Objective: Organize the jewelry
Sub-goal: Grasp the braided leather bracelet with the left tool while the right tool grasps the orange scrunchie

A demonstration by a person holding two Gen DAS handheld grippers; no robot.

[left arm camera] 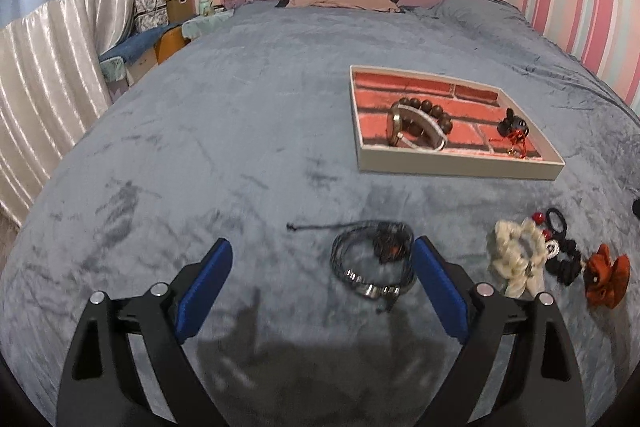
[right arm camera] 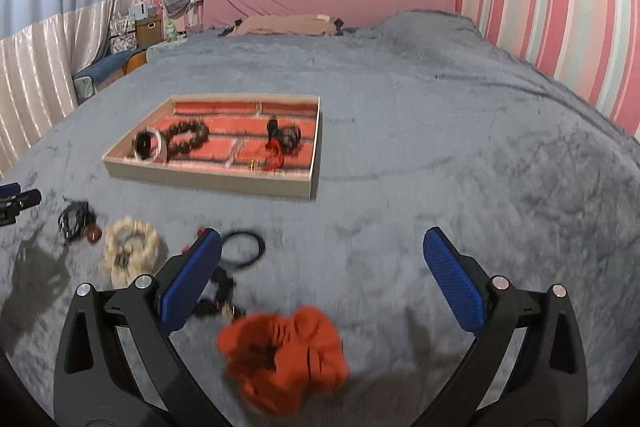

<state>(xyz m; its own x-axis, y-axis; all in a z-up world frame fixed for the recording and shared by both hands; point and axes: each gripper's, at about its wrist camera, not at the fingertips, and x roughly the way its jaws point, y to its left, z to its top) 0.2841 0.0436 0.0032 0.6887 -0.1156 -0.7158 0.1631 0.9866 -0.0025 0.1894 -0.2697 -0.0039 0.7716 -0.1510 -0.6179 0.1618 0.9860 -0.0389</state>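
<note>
**Soft, light pieces left on bed – grip notes**

Left gripper [left arm camera: 322, 269] spread wide, empty, low centre of left view. Cord bracelet [left arm camera: 372, 263] just inside right finger: light, floppy, metal clasp at near edge likely slippery; best pinched across bunched cords, not clasp

Right gripper [right arm camera: 322, 269] also spread, empty. Orange scrunchie [right arm camera: 284, 357] bottom centre of right view, between fingers: soft, compressible, near weightless; pinch through the thick folds, should not slip

White scrunchie [right arm camera: 130, 251] and black hair tie [right arm camera: 242, 249] lower left, apart from pads; tie thin, flat on plush blanket [right arm camera: 440, 167], hard to get under

Tray [right arm camera: 208, 179] mid left, already holding bead bracelet [right arm camera: 188, 139] and bangle [right arm camera: 149, 145]
</note>
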